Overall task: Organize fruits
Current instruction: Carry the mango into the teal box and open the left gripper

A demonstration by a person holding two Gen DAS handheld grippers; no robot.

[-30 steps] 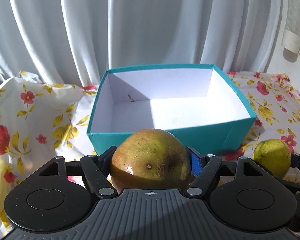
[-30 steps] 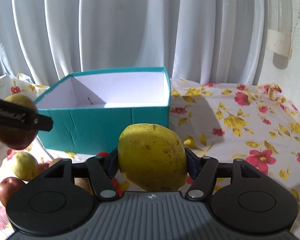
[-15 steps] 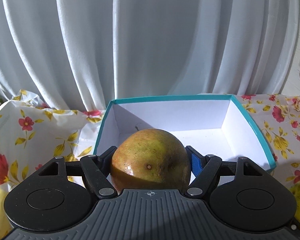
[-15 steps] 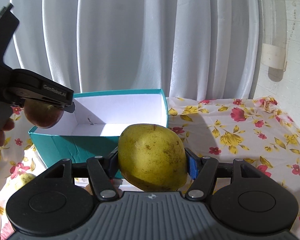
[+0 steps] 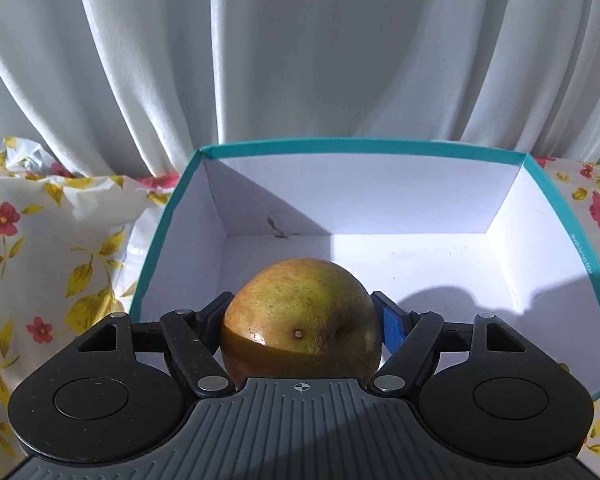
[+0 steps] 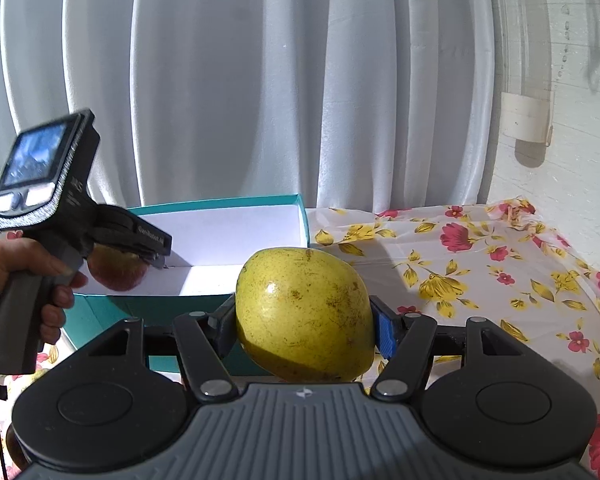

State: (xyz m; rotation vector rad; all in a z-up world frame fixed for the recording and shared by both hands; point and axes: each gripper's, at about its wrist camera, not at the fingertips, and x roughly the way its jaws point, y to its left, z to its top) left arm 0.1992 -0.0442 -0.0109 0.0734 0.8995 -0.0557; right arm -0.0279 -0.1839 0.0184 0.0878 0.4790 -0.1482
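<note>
The left claw (image 5: 300, 320) clamps a reddish-green fruit (image 5: 300, 316) over the open teal box (image 5: 560, 208). The right claw (image 6: 304, 320) grips a yellow fruit (image 6: 304, 312) just beside the box.

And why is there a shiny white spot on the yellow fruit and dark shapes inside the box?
Right wrist view: sunlight glares off the yellow fruit. Left wrist view: the left claw and its reddish-green fruit block that light, so shadows fall on the teal box floor.
</note>
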